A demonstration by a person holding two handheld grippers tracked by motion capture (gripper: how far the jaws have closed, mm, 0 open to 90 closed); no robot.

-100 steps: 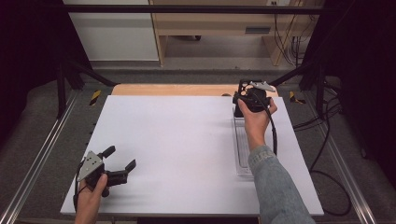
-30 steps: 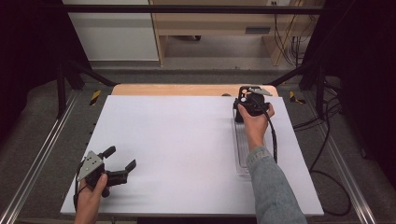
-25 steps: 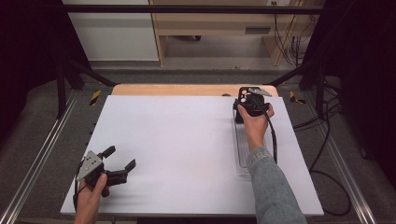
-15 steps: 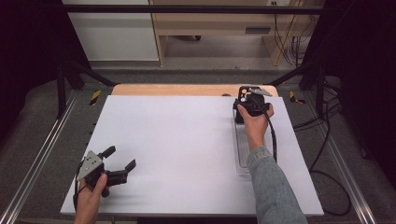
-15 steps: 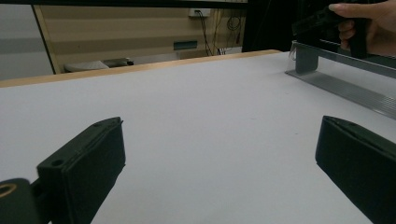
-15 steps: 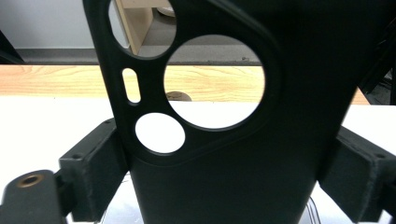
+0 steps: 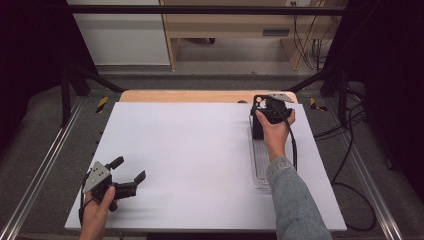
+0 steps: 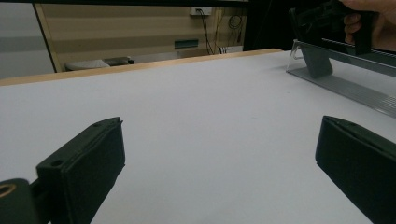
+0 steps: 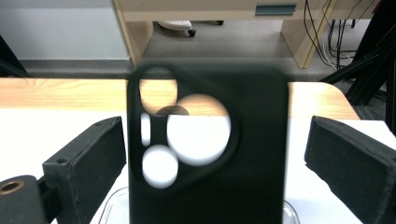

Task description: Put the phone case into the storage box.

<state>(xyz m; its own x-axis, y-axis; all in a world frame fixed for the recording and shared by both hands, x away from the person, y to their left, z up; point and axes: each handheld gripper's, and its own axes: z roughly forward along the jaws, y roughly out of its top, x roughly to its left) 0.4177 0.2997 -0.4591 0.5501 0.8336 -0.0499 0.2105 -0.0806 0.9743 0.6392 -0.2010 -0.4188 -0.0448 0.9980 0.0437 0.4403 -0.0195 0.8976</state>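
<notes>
At the near left corner of the white table (image 7: 200, 155), the left gripper (image 7: 131, 171) rests low in the person's left hand (image 7: 96, 212), its grey plate on top and its 2 black jaws spread wide, pointing toward the table's middle. In the left gripper view those jaws stand far apart with only bare white surface between them; they grasp nothing.

Farther right, the middle of the table lies flat and white, with a strip of wooden edge (image 7: 200, 96) showing along its far side.

On the right side of the table sits a clear plastic tray (image 7: 260, 167), long and narrow, running from the near side toward the far side. At its far end a black phone case (image 9: 205, 154) stands upright, its back showing a camera cutout with several round holes through which the table and wood can be seen. In the left gripper view the tray (image 8: 355, 86) appears at the upper right.

The right gripper (image 7: 258, 121), held in the person's right hand (image 7: 274, 125) with a denim sleeve (image 7: 295, 200) behind it, hovers at that far end. In the right gripper view its 2 jaws stand released, one on each side of the case and clear of it.
</notes>
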